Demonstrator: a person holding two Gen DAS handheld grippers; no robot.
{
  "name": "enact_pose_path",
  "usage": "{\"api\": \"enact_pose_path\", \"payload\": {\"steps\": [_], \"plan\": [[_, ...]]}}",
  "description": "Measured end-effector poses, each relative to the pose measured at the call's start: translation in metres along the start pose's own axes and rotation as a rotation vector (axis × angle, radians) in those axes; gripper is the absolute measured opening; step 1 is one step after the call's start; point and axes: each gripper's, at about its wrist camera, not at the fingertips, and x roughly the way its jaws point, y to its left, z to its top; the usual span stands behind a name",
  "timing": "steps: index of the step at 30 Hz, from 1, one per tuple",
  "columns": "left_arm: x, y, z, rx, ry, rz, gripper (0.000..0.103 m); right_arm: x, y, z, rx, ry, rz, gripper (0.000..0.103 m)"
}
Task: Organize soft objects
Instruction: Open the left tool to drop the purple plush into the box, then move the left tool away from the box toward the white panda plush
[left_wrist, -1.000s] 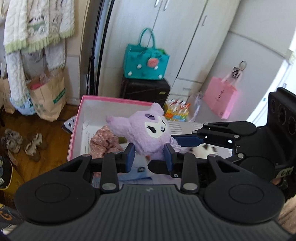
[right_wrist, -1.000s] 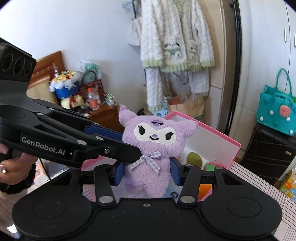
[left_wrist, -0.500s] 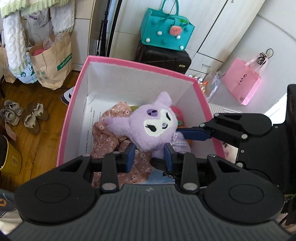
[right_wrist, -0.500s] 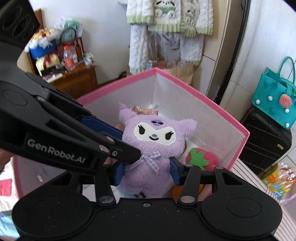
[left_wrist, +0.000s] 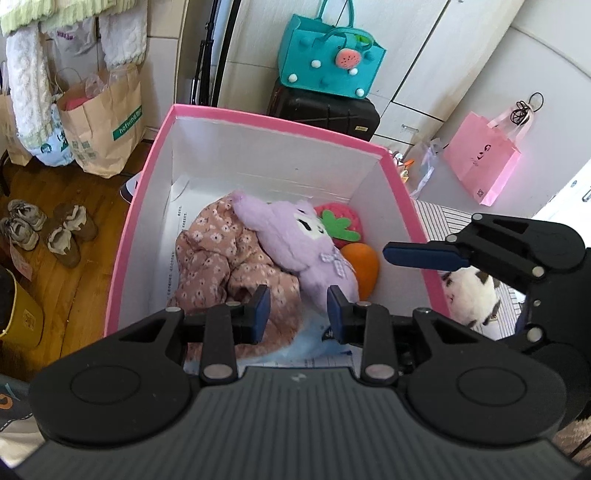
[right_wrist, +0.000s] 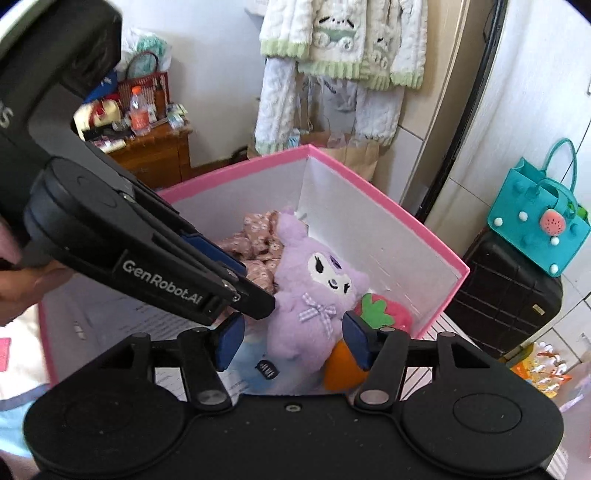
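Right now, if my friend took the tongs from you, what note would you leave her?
Left tongs: slightly apart, empty, above the floral cloth.
Right tongs: just been opening, around the purple plush, not pressing it.
Done: purple plush lies in the pink box, beside strawberry toy and orange toy.
To do: lift both tongs clear; the white plush outside the box probably goes next.

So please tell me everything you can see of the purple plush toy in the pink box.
The purple plush toy is fluffy lilac, with pointed ears, a white embroidered face and a checked bow at the neck. It lies tilted on its back inside the pink box, leaning on the floral cloth, beside a strawberry plush and an orange plush. The right claw, just opening, straddles it without pressing.
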Motion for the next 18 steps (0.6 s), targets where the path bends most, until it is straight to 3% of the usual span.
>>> {"api": "enact_pose_path", "payload": {"steps": [6,18], "plan": [[-0.022,-0.016,-0.009,0.054,-0.038,0.031,0.033,-0.025,-0.003,-0.008,0.047,-0.059,0.063,0.064],[-0.069,-0.041,-0.03,0.119,-0.077,0.093,0.035,-0.073,0.003,-0.027,0.092,-0.111,0.086,0.064]]}}
